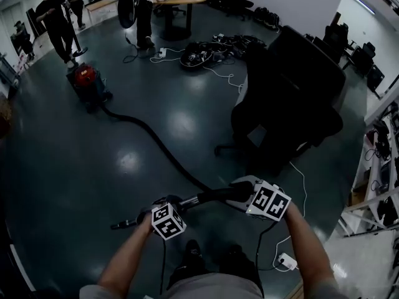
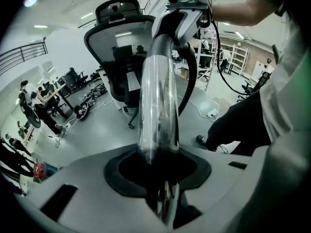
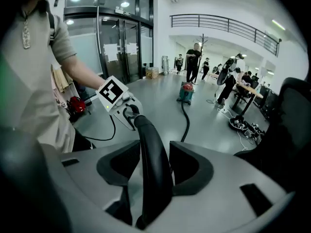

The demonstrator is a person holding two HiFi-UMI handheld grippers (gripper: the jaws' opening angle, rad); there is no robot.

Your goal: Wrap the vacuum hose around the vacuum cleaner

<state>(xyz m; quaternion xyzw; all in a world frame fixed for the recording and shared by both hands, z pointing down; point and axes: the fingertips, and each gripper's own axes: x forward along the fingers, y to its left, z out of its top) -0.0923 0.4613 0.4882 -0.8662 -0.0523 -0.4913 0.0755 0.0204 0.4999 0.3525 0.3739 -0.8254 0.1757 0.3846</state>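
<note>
- Left gripper (image 2: 158, 165): jaws clamped on the shiny wand tube (image 2: 158, 91), which runs straight out ahead of it towards the right gripper (image 3: 153, 165).
- Right gripper: jaws closed on the black handle bend (image 3: 151, 144) at the end of the vacuum hose (image 1: 156, 143); both grips hold that end off the floor.
- The hose runs away ahead of the grippers, stretched across the floor to the vacuum cleaner (image 1: 85, 81), which stands well apart.
- No turn lies round the machine.
- Step judged: carrying the wand end to the cleaner; wrapping not begun.
- Next move calls for closing that gap, gathering slack, and keeping clear of the office chair (image 1: 293, 98) ahead of the right gripper.
</note>
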